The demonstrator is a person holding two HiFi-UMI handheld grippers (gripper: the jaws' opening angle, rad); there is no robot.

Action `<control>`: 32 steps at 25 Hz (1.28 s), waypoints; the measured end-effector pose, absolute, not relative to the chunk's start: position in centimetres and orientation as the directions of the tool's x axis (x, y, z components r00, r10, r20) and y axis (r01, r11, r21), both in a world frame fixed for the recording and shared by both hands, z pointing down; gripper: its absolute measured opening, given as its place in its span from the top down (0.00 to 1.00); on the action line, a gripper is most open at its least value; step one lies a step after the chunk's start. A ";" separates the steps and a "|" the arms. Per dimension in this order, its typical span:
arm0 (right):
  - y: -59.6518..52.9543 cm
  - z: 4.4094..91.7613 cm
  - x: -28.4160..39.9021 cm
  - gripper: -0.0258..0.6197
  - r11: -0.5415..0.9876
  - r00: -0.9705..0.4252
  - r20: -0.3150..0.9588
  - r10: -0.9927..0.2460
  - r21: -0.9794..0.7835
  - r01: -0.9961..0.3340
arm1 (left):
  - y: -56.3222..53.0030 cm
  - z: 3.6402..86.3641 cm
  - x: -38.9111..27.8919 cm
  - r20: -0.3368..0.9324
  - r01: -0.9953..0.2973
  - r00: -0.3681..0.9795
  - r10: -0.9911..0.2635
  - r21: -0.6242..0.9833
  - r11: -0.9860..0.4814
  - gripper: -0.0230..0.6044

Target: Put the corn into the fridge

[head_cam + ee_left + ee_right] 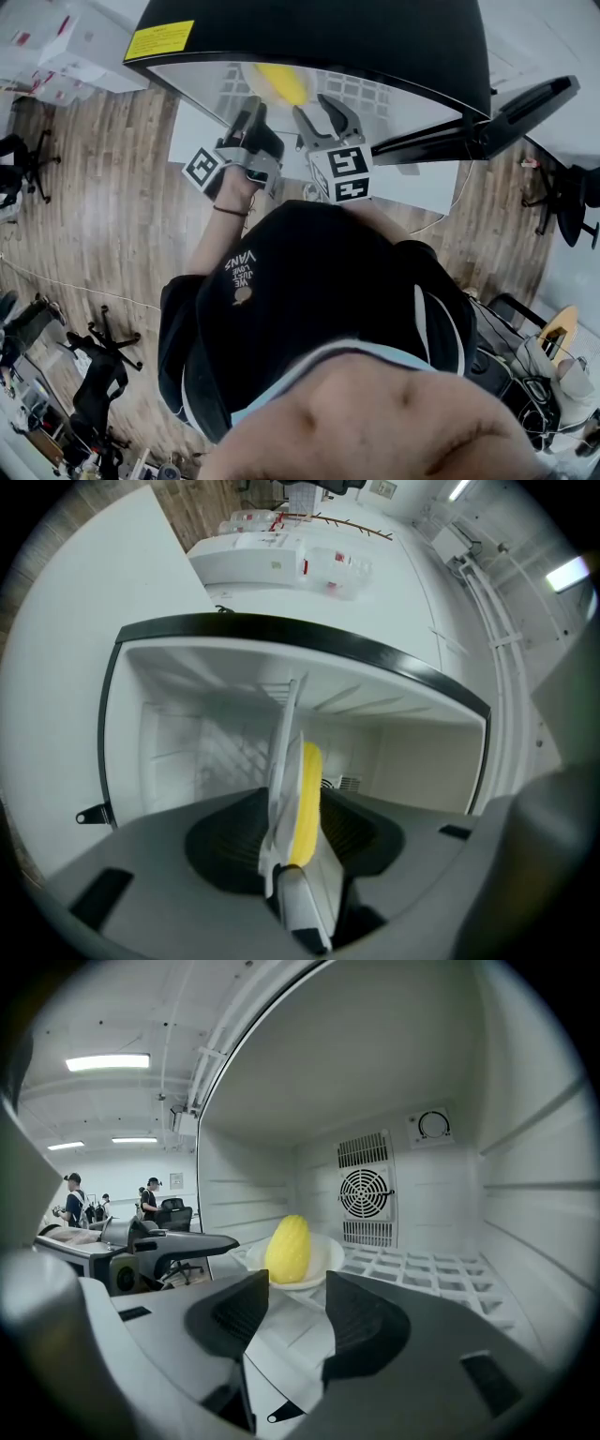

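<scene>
The yellow corn (288,1249) stands on a white plate (323,1262) on the wire shelf (422,1271) inside the open white fridge (441,1082). From above, the corn (281,82) shows just inside the fridge opening. My left gripper (291,841) is open, with the plate's rim (284,761) edge-on between its jaws and a gap on each side. In the right gripper view it reaches in from the left (187,1244), beside the plate. My right gripper (295,1293) is open and empty, a short way in front of the plate. Both grippers (255,105) (323,108) sit at the fridge mouth.
A round fan grille (366,1192) and a dial (432,1126) are on the fridge's back wall. The black door (487,122) swings out to the right. Office chairs (103,370) stand on the wooden floor, boxes (281,555) lie on a white surface, and people (73,1199) stand far off.
</scene>
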State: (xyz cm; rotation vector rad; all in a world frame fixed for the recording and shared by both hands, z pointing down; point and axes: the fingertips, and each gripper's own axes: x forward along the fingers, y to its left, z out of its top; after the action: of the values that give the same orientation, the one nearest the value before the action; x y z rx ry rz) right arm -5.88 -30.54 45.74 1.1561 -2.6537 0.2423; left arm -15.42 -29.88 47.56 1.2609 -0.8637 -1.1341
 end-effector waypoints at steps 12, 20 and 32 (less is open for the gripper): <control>-32.0 45.6 -6.1 0.67 0.692 -0.673 0.277 -0.685 -0.040 -0.721 | -29.4 48.2 -16.2 -0.066 0.163 0.202 -0.977 0.986 -0.033 0.72; -31.9 45.6 -6.5 0.67 0.696 -0.674 0.280 -0.683 -0.027 -0.717 | -28.6 48.4 -17.5 -0.059 0.156 0.162 -0.985 0.987 -0.034 0.72; -31.1 45.2 -6.4 0.67 0.688 -0.673 0.272 -0.688 -0.051 -0.724 | -27.9 48.1 -18.6 -0.075 0.133 0.165 -0.983 0.990 -0.053 0.73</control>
State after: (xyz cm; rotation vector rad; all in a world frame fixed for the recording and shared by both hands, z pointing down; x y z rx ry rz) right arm -6.43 -31.06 45.25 1.1349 -2.6688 0.2269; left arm -18.55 -27.95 48.06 1.2356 -0.9592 -1.1867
